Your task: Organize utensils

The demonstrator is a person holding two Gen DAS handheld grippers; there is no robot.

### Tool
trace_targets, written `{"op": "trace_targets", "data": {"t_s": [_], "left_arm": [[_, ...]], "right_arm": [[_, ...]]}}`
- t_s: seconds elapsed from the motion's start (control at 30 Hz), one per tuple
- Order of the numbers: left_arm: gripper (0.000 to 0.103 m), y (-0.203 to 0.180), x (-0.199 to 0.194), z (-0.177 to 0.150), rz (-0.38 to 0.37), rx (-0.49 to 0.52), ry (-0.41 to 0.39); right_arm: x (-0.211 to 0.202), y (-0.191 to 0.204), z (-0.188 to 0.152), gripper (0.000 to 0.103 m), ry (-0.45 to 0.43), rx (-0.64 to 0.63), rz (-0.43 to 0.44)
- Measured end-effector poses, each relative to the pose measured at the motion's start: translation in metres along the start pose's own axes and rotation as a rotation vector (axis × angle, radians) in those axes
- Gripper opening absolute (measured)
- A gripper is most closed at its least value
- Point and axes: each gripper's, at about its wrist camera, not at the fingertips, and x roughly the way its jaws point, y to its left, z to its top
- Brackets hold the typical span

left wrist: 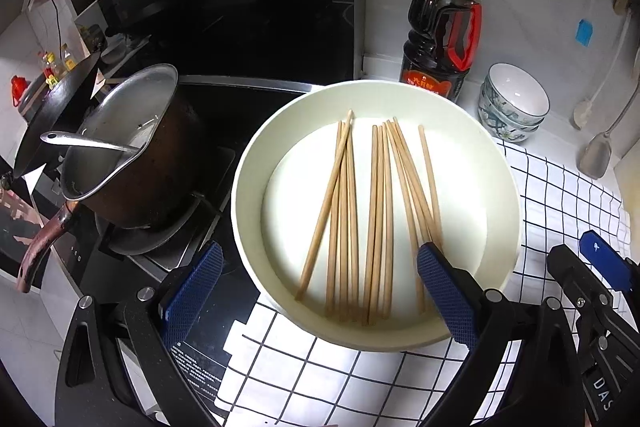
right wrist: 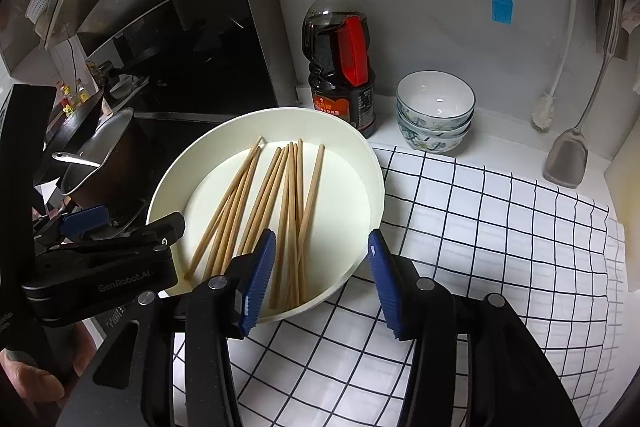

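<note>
A wide white bowl sits half on the checked cloth, half on the stove edge. Several wooden chopsticks lie loose in it, fanned roughly lengthwise. My left gripper hangs over the bowl's near rim, open wide, its blue pads holding nothing. In the right wrist view the same bowl and chopsticks lie just ahead. My right gripper is open above the bowl's near right rim, with nothing gripped. The left gripper's body shows beside it on the left.
A dark pot with a metal ladle stands on the stove, left of the bowl. Behind the bowl are a soy sauce bottle and stacked patterned bowls. The checked cloth spreads to the right. A spatula and brush hang at the wall.
</note>
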Motion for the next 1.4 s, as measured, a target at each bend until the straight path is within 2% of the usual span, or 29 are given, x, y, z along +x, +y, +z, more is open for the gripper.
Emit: {"op": "trace_targets", "data": {"t_s": [1.4], "left_arm": [[0.096, 0.0030, -0.0028, -0.0031, -0.009, -0.028, 0.013]], "right_arm": [[-0.0095, 0.0020, -0.0049, 0.051, -0.009, 0.001, 0.006]]}}
